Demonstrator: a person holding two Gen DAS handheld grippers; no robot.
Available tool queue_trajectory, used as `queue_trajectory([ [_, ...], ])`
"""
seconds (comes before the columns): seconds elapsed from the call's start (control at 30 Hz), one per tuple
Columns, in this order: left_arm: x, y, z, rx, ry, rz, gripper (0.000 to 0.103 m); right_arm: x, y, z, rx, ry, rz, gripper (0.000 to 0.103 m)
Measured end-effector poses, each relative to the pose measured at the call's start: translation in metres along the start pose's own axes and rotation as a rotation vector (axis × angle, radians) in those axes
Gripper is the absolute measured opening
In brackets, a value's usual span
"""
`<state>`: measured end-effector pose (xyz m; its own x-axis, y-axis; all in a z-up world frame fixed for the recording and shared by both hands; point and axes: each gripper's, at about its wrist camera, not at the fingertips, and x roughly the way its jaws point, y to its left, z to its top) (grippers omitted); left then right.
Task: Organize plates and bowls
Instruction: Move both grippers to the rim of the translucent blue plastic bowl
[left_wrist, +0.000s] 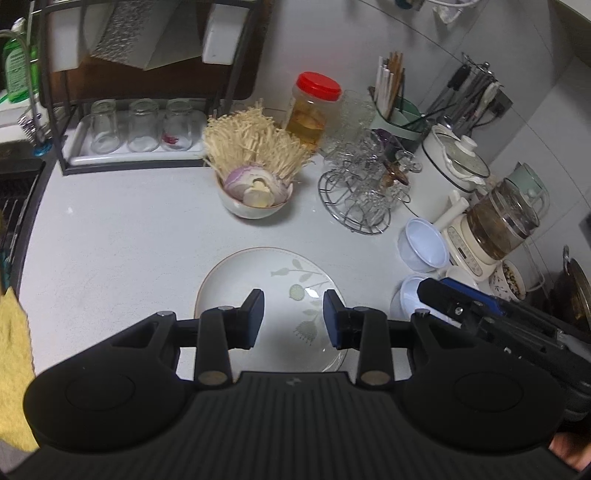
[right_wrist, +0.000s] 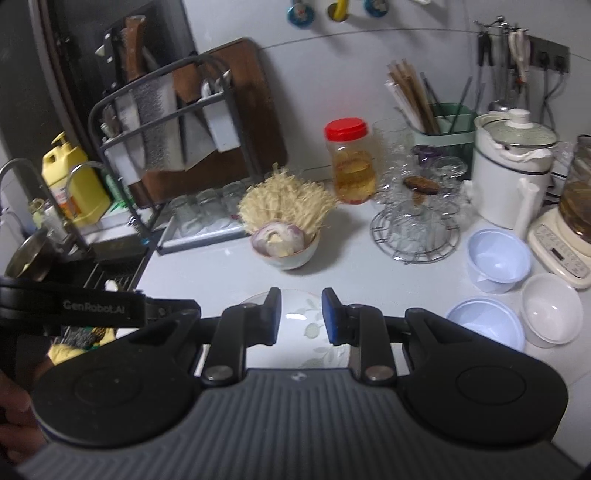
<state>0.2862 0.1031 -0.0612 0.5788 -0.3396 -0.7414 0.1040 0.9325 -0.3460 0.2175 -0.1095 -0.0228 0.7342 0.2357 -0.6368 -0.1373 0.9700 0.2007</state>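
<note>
White countertop (left_wrist: 110, 240) carries a floral plate (left_wrist: 258, 280) directly under the claw; a filled bowl (left_wrist: 255, 206) stands beyond it.

The near rim of the floral plate (left_wrist: 258, 280) is covered by the left hand-held gripper (left_wrist: 293, 319); in the right wrist view only a small part of the plate shows. The lower pale-blue bowl (left_wrist: 406, 295) is partly masked by the right hand-held gripper (left_wrist: 461, 306). The yellow cloth (left_wrist: 14, 354) is cut by the left edge, and the label of the green bottle (left_wrist: 16, 70) is too blurred to read.
</note>
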Motion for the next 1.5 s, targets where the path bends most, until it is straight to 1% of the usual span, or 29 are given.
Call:
queue_trajectory([
  [0.1,0.007,-0.001,0.009,0.042,0.013,-0.044,0.040,-0.004,0.001,0.001,0.020,-0.028,-0.069,0.028],
  [0.2,0.015,-0.006,0.017,0.091,0.028,-0.092,0.040,-0.008,-0.003,0.001,0.086,-0.047,-0.118,0.028],
  [0.27,0.021,-0.009,0.021,0.114,0.039,-0.116,0.040,-0.009,-0.007,-0.001,0.105,-0.056,-0.155,0.028],
  [0.43,0.037,-0.027,0.028,0.170,0.067,-0.128,0.040,-0.017,-0.026,-0.007,0.160,-0.078,-0.204,0.028],
  [0.53,0.047,-0.046,0.030,0.202,0.063,-0.130,0.041,-0.018,-0.046,-0.010,0.197,-0.105,-0.222,0.028],
  [0.67,0.066,-0.069,0.028,0.201,0.065,-0.135,0.043,-0.021,-0.074,-0.013,0.211,-0.123,-0.230,0.028],
  [0.7,0.073,-0.076,0.027,0.196,0.076,-0.133,0.044,-0.022,-0.081,-0.014,0.211,-0.124,-0.234,0.035],
  [0.8,0.092,-0.094,0.027,0.186,0.110,-0.151,0.044,-0.025,-0.103,-0.018,0.224,-0.127,-0.246,0.052],
  [0.83,0.097,-0.100,0.027,0.197,0.116,-0.152,0.044,-0.025,-0.110,-0.019,0.238,-0.125,-0.245,0.054],
  [0.87,0.103,-0.107,0.026,0.210,0.123,-0.148,0.045,-0.025,-0.117,-0.020,0.254,-0.121,-0.246,0.059],
  [0.9,0.109,-0.114,0.026,0.220,0.129,-0.145,0.046,-0.025,-0.123,-0.022,0.269,-0.118,-0.249,0.060],
  [1.1,0.143,-0.138,0.021,0.222,0.173,-0.165,0.054,-0.020,-0.158,-0.035,0.335,-0.079,-0.257,0.061],
  [1.23,0.171,-0.144,0.015,0.193,0.210,-0.184,0.054,-0.010,-0.180,-0.049,0.385,-0.030,-0.258,0.060],
  [1.33,0.188,-0.147,0.010,0.179,0.226,-0.182,0.053,0.002,-0.197,-0.058,0.430,0.011,-0.240,0.060],
  [1.43,0.204,-0.147,0.007,0.164,0.251,-0.177,0.053,0.016,-0.209,-0.064,0.460,0.049,-0.221,0.052],
  [1.5,0.214,-0.148,0.005,0.159,0.269,-0.172,0.052,0.027,-0.217,-0.065,0.468,0.073,-0.215,0.044],
])
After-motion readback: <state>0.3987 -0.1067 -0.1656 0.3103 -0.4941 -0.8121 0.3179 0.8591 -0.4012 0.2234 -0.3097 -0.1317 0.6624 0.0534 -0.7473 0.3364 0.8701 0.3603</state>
